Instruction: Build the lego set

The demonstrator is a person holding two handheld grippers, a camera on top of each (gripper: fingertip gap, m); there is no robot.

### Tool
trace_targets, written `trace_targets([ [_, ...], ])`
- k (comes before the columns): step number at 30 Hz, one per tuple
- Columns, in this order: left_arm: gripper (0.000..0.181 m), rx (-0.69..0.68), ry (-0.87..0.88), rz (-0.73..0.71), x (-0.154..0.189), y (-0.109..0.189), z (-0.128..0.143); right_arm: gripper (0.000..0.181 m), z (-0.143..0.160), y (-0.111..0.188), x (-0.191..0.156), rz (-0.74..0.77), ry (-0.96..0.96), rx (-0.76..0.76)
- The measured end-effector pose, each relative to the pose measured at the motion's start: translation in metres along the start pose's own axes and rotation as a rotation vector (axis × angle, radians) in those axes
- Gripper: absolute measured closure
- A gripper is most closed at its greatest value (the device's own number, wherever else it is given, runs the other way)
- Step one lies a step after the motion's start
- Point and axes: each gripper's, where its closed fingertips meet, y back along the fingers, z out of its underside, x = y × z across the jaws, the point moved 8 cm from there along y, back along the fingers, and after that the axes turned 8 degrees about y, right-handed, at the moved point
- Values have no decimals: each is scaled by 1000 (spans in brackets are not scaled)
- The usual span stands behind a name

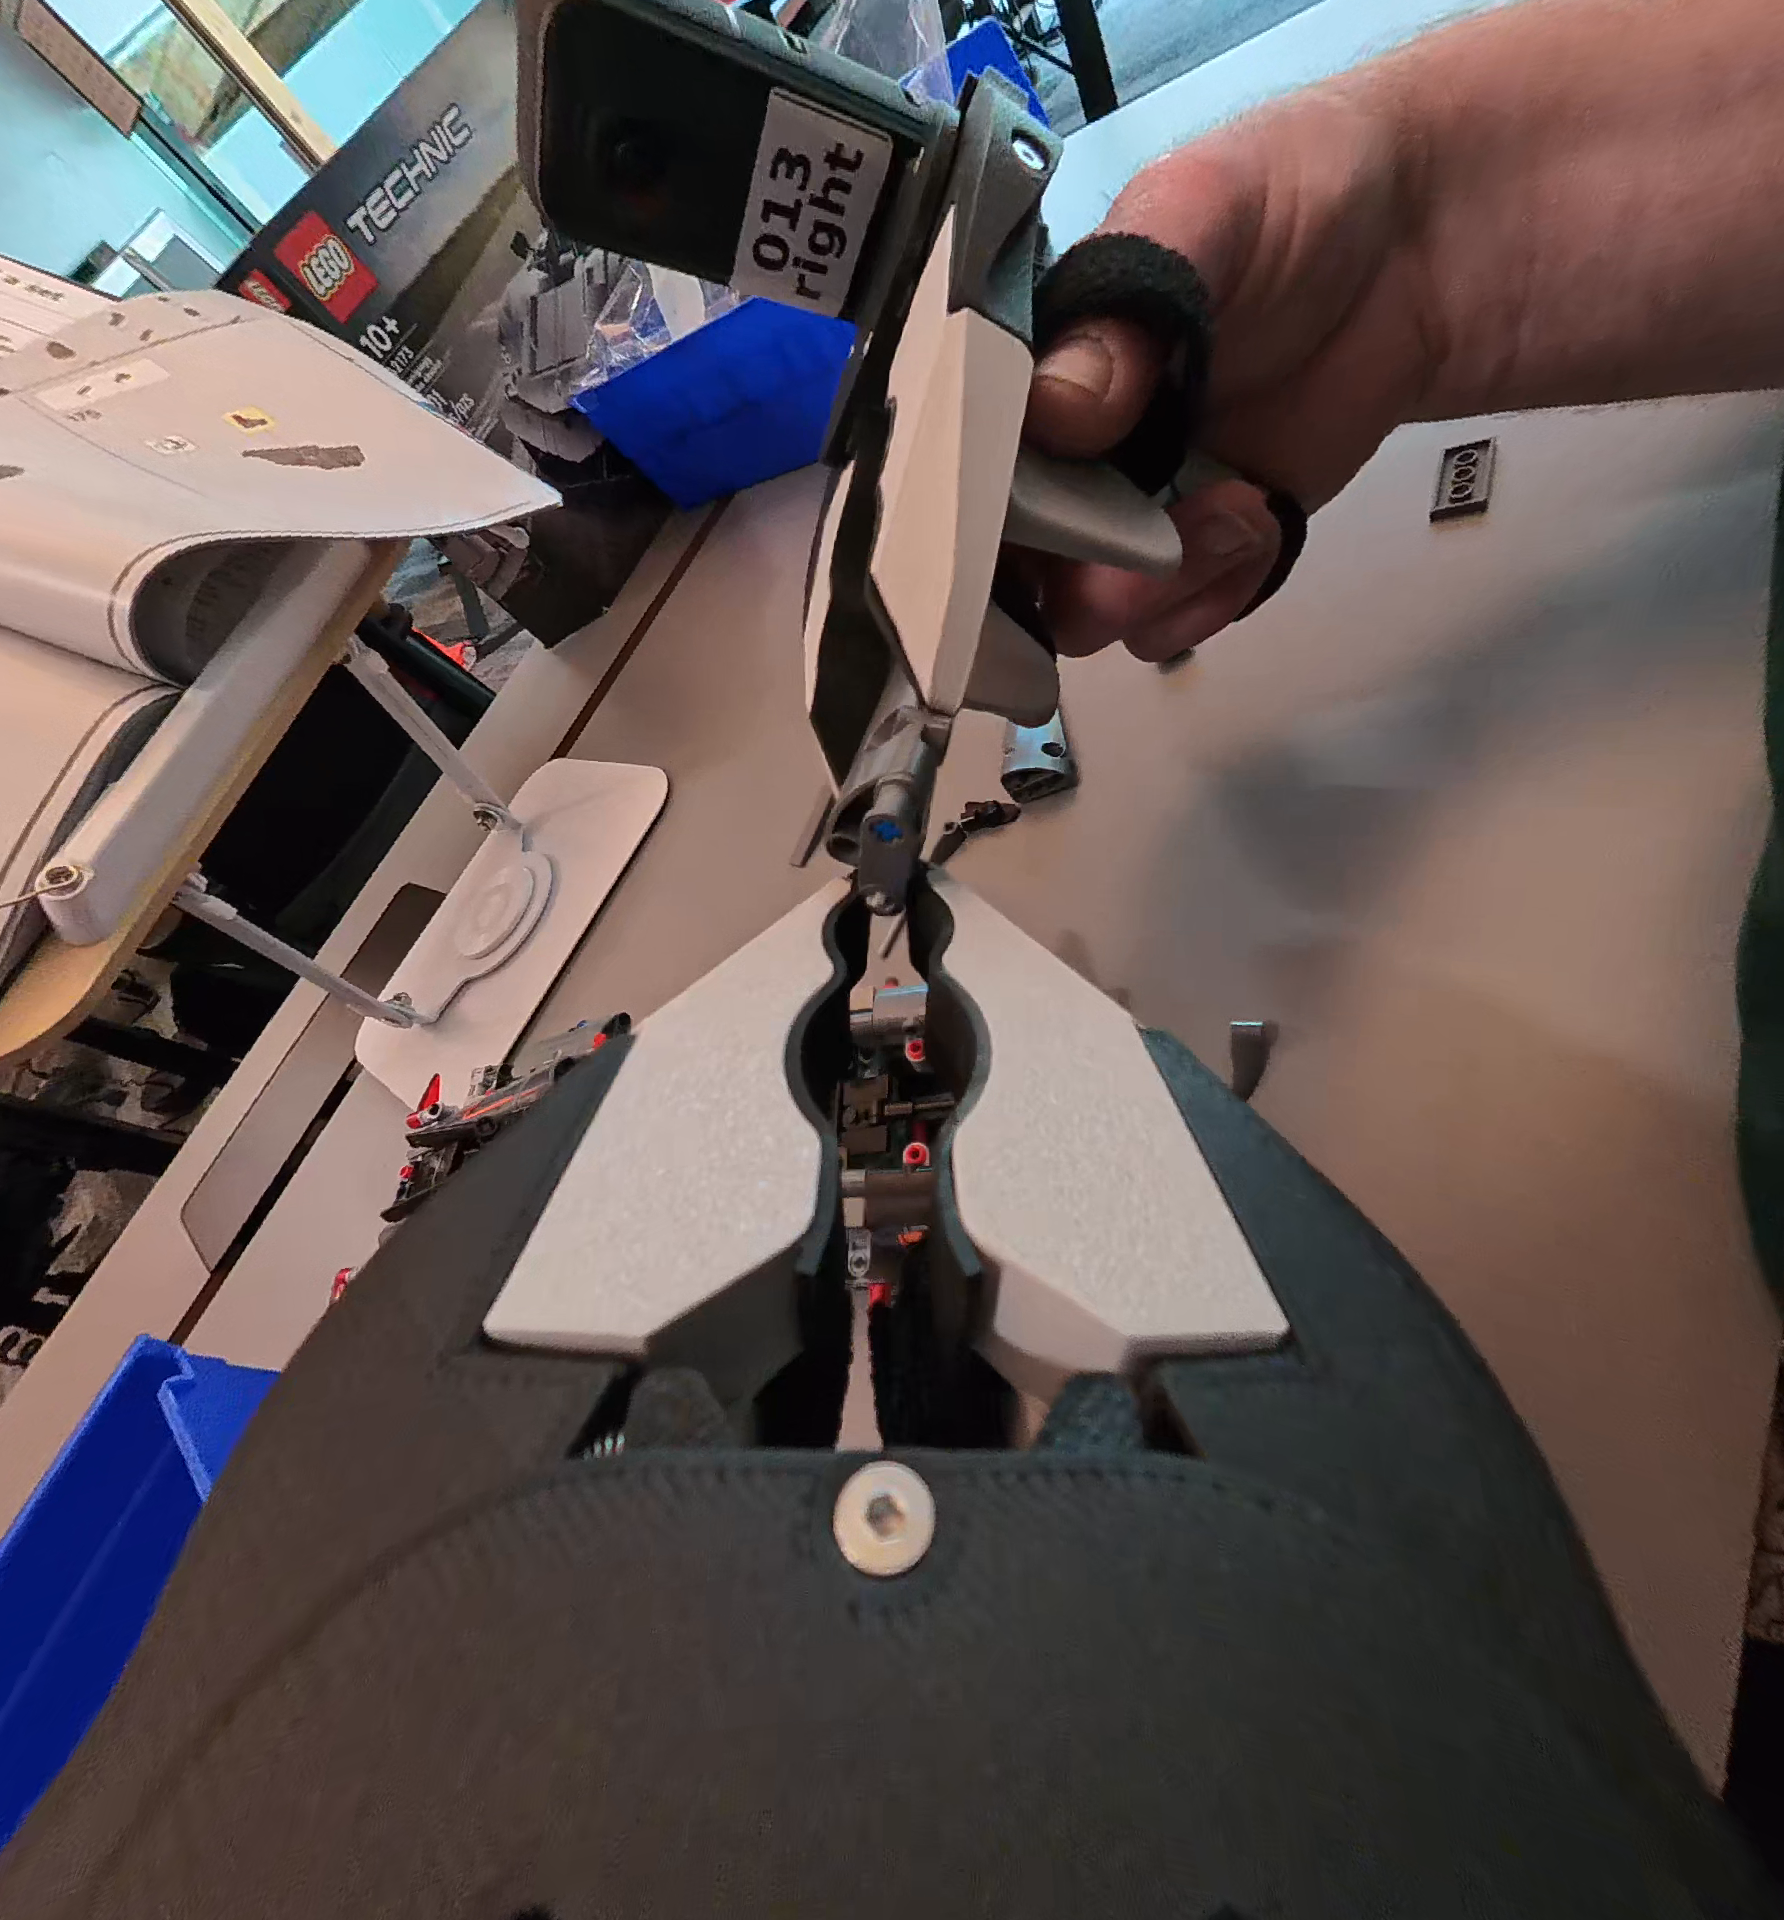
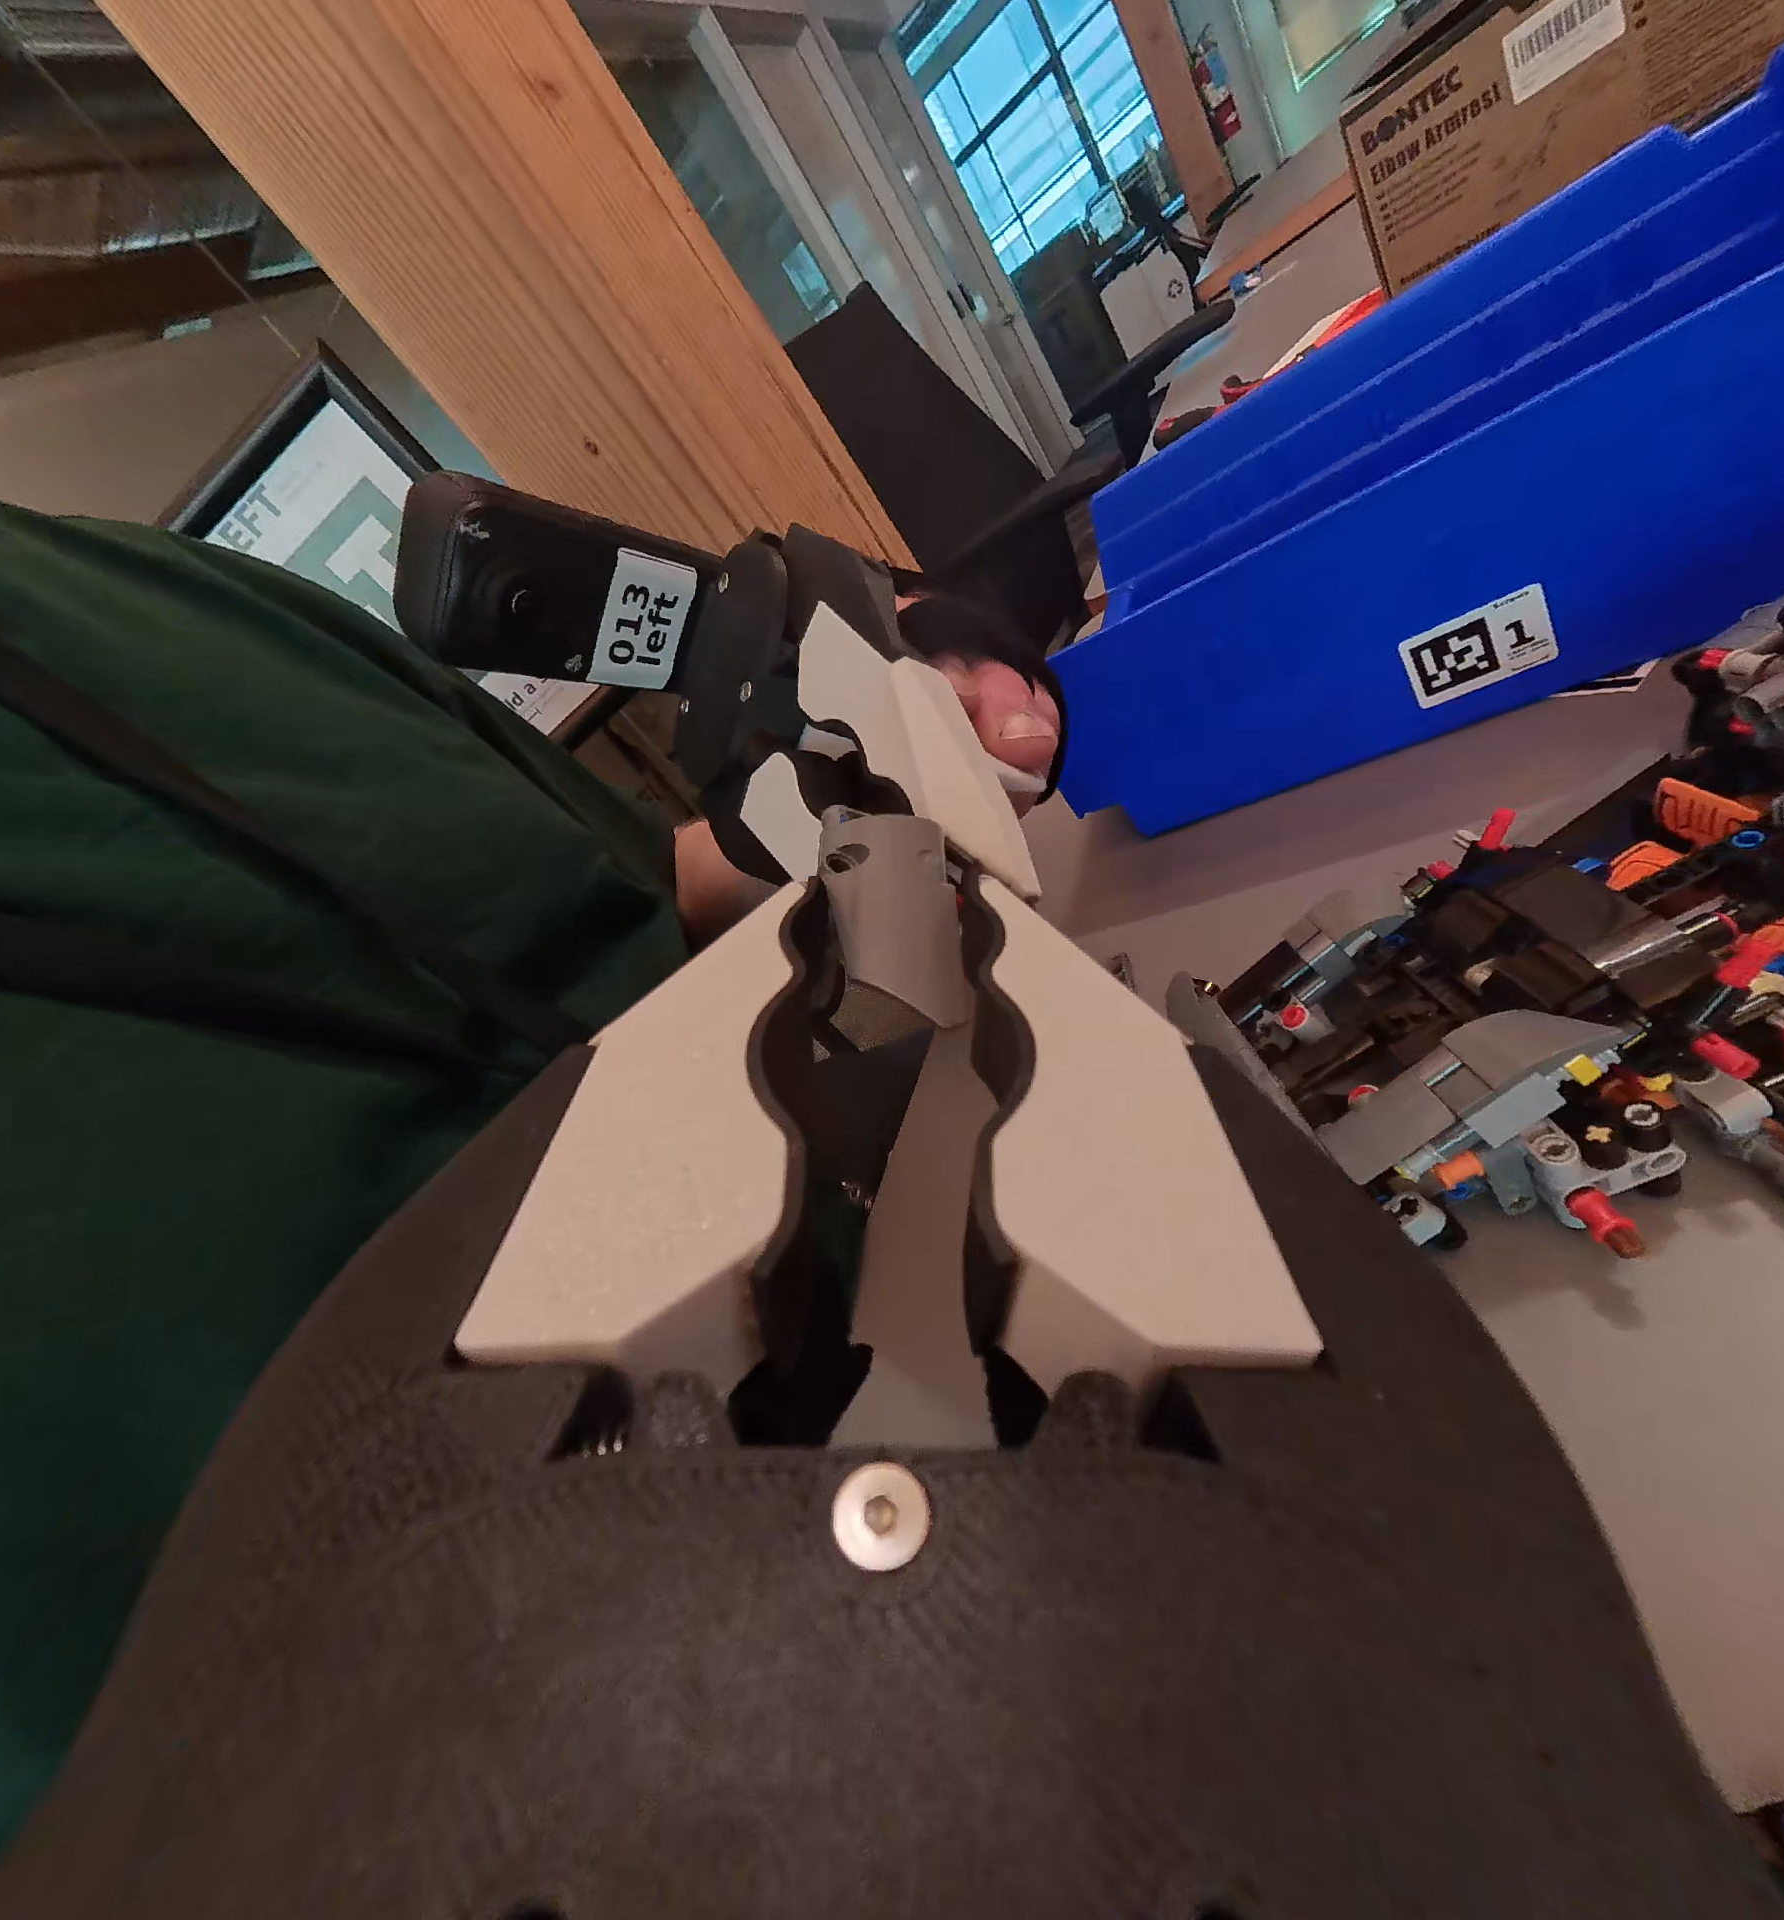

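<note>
Between my two sets of fingertips, a small grey Technic piece (image 2: 893, 935) is held in the air over the grey table (image 1: 1387, 935). My right gripper (image 2: 893, 914) is clamped on its smooth, angled shell; my left gripper (image 1: 883, 894) pinches the short dark pin link (image 1: 886, 852) at its end, so I judge a pin is being seated. Beyond, the half-built model (image 2: 1553, 1049) lies on the table, black and grey with orange and red studs, much unfinished. Glossy blue bins (image 2: 1439, 540) and an open instruction booklet (image 1: 192, 436) sit farther out.

The left gripper (image 1: 886, 902) hides most of the lego model (image 1: 883, 1101).
</note>
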Motion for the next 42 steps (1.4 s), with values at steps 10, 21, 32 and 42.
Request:
trace_targets([
  [10, 179, 31, 61, 6, -6, -1, -3, 155, -8, 3, 4, 20, -10, 94],
  [21, 179, 58, 83, -19, -16, -5, -6, 161, -13, 8, 7, 32, -22, 141],
  [32, 179, 104, 200, -43, -29, -5, -8, 135, -22, 15, 6, 171, 89, 178],
  [42, 179, 222, 565, -5, -59, -2, -5, 128, -44, 15, -20, 808, 816, -140],
])
